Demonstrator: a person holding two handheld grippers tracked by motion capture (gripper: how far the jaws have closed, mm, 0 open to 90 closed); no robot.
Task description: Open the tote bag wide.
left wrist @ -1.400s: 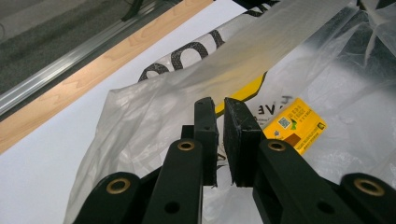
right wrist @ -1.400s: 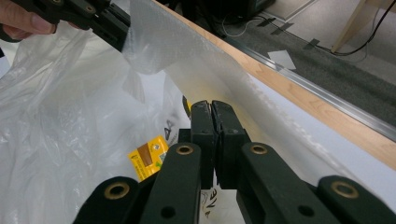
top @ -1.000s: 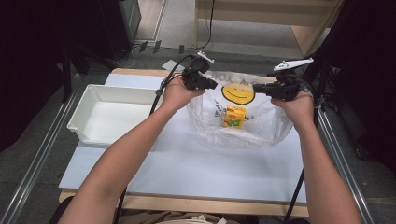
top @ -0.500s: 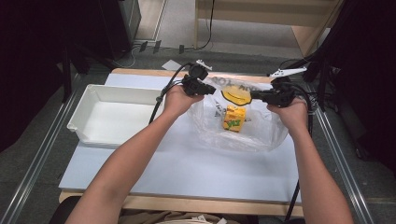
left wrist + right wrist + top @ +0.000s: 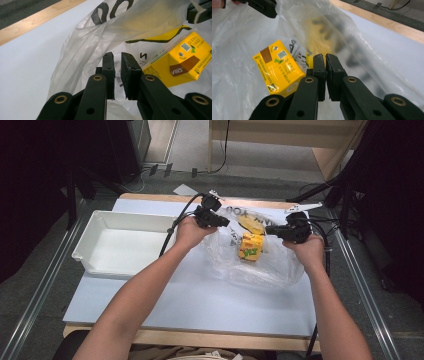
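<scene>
Bag: my clear plastic bag lies on the white table, right of the white tray.
Juice box: the yellow juice box sits inside the bag.
My left gripper: pinched on the bag's left edge, a thin gap between the pads.
My right gripper: squeezed tight on the bag's right edge.
In the way: crinkly plastic covers the juice box.
Around: cables on the floor behind the table.

Both forearms reach forward; left gripper and right gripper face each other, jaws nearly closed.
</scene>
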